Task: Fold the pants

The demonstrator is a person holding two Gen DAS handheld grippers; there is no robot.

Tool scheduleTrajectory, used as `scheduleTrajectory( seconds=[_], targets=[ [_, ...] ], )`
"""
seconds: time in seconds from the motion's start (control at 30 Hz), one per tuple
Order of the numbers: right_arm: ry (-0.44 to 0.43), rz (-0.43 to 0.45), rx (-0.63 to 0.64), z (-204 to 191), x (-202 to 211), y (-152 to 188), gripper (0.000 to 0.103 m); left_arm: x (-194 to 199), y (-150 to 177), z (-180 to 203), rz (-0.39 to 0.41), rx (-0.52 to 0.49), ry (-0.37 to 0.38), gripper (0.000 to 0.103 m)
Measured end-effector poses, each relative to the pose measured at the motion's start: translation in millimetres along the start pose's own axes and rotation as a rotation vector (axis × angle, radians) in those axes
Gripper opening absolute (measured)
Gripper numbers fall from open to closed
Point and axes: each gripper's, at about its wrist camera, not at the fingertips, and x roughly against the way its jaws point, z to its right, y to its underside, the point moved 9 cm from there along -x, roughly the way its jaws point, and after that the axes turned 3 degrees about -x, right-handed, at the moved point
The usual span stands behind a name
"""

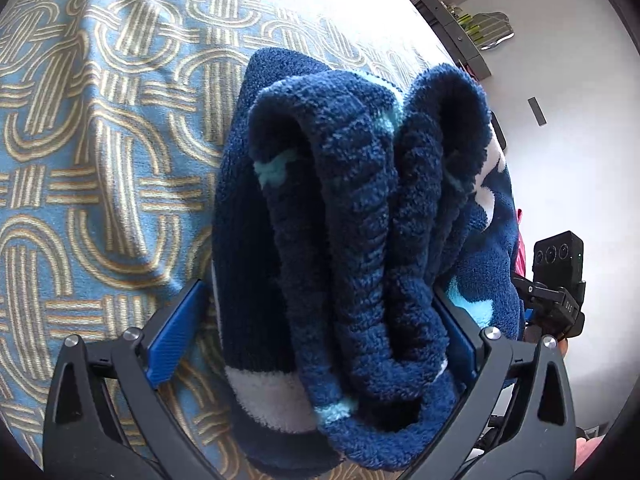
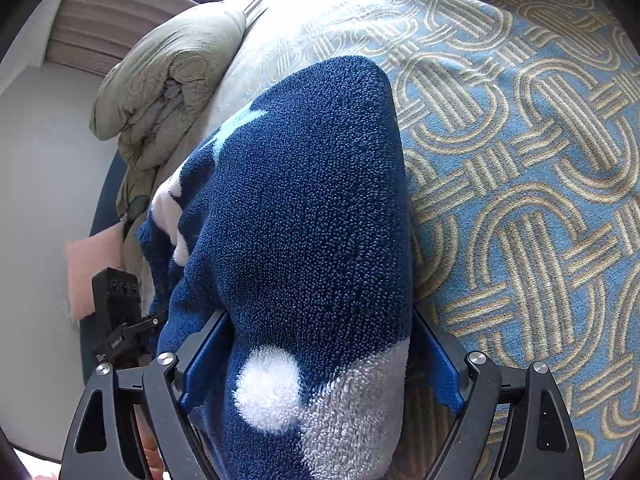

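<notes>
Fleece, deep navy with white and pale turquoise patches: that is the pants (image 1: 344, 216), and we see them bunched between both sets of tongs above the bed (image 1: 100, 140). In the left wrist view, our left tongs (image 1: 320, 340) are clamped on a thick wad of several folded layers, the blue pads pressing the cloth from either side, and the folds stand up in front of the camera and hide much of the bedspread behind. To the right of that wad more of the garment hangs toward the bed's edge, where the other tool's black camera block (image 1: 558, 268) shows.

In the right wrist view, our right tongs (image 2: 320, 364) grip another part of the same pants (image 2: 304, 208); a smooth navy face with a white round spot fills the gap between the pads and drapes forward over them. Whether the far end of the cloth touches the bedspread we cannot tell, since the bundle covers it. A rolled grey-green quilt (image 2: 160, 88) lies along the bed's far left edge.
</notes>
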Motion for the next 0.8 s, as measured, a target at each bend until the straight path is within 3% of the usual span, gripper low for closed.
scheduleTrajectory(
  seconds=[0.23,0.4,0.63,0.7,0.8],
  targets=[
    [0.011,0.002,-0.009,-5,-9,-5,0.09,-5,2,11,0.049,-0.038,-0.029,0.103],
    [0.031,-0.006,-0.001,-7,-12,-6,0.09,-5,2,17,0.051,-0.044,0.02,0.103],
    [0.067,0.001,0.029,-20,-22,-8,0.089,0,9,15,0.087,-0.041,0.014,0.103],
    [0.064,0.002,0.054,-24,-22,-7,0.076,3,11,18,0.093,-0.041,0.01,0.098],
    [0.072,0.019,0.133,-40,-20,-8,0.062,13,10,29,0.138,-0.048,0.014,0.081]
  ],
)
